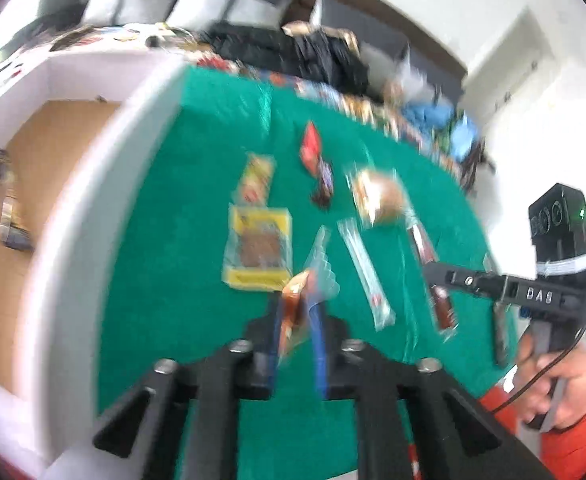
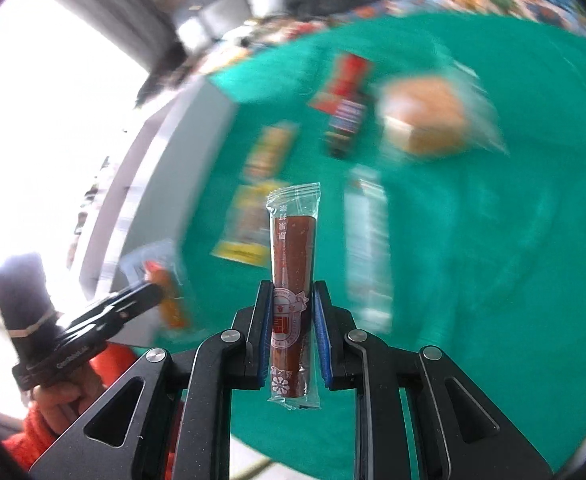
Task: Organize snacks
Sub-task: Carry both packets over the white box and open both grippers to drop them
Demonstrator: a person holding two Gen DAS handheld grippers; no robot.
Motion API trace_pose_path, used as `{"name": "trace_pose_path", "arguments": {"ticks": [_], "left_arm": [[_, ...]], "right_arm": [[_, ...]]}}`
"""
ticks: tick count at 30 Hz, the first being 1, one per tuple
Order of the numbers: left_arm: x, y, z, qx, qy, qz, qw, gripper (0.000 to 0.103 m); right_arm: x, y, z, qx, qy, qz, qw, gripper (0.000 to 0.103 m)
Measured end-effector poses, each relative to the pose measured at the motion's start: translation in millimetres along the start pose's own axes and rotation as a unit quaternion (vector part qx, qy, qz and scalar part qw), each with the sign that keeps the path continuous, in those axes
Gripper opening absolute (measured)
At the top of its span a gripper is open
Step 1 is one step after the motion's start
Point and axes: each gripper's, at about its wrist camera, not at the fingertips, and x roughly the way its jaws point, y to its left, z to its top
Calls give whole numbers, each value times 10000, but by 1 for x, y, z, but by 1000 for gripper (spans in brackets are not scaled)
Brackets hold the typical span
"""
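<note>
Item: brown stick (image 2: 295,264) in clear wrap, upright, pinched by our right gripper (image 2: 293,312) above the green cloth (image 2: 493,260). Orange packet (image 1: 295,304), clamped in our left gripper (image 1: 297,320). On the cloth: yellow pack (image 1: 259,248), bun (image 1: 381,196), white stick (image 1: 367,276).

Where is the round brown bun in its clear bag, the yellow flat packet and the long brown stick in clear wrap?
Round brown bun (image 2: 425,120): right wrist view, middle of its top.
Yellow flat packet (image 1: 259,248): left wrist view, its middle.
Long brown stick (image 2: 293,248): right wrist view, its upper half.
</note>
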Motion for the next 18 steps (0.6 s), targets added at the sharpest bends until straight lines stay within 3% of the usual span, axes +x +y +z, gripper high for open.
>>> {"name": "trace_pose_path", "arguments": {"ticks": [3, 9, 17, 18], "left_arm": [[-34, 38, 27, -317, -346, 77, 9989, 1], [-87, 99, 46, -433, -823, 655, 9935, 1], [-129, 166, 42, -600, -1053, 1347, 9835, 2], [-128, 177, 41, -596, -1025, 1695, 9784, 10]], "right_arm": [[8, 70, 22, -369, -84, 539, 9978, 20], [23, 202, 57, -920, -167, 1593, 9828, 20], [60, 291, 70, -1411, 69, 1619, 9766, 20], [70, 297, 67, -1382, 166, 1650, 9764, 21]]}}
